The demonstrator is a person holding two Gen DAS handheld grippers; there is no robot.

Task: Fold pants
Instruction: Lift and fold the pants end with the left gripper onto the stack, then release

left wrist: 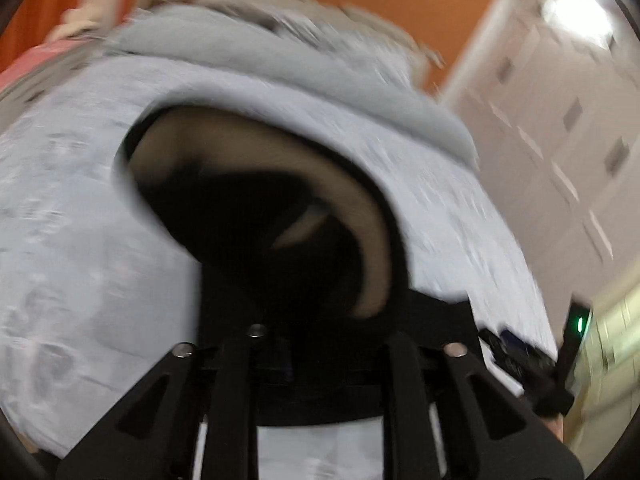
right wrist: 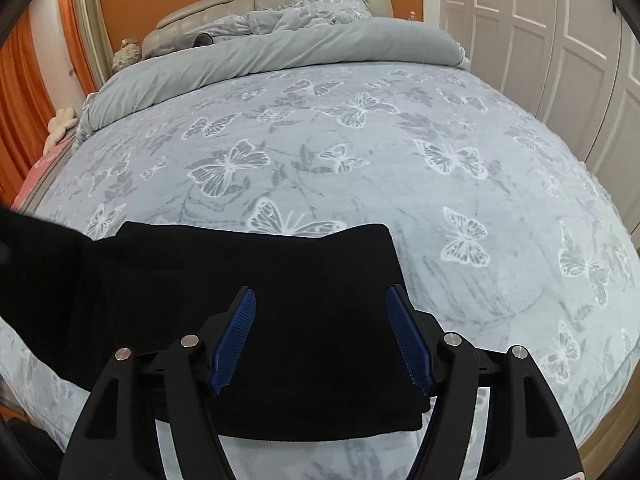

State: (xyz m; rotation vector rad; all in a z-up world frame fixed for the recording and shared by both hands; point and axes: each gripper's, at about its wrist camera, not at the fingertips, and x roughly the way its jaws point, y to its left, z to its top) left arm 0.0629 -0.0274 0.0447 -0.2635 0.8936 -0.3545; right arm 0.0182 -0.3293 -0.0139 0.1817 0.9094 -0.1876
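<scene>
Black pants (right wrist: pixel 248 300) lie folded on the bed near its front edge, with one part lifted up and away at the left (right wrist: pixel 36 264). My right gripper (right wrist: pixel 322 300) is open, its blue pads (right wrist: pixel 236 332) apart just above the folded stack. In the blurred left wrist view, the pants (left wrist: pixel 256 216) hang in front of the camera with a beige lining (left wrist: pixel 360 216) showing. My left gripper (left wrist: pixel 316 344) is hidden under that cloth; the fingertips do not show, but the cloth hangs from between the finger arms.
The bed carries a light blue butterfly-print cover (right wrist: pixel 360 152). A rolled grey duvet (right wrist: pixel 260 56) and pillows lie by the headboard. White wardrobe doors (right wrist: pixel 560 40) stand on the right, orange curtains (right wrist: pixel 24 100) on the left.
</scene>
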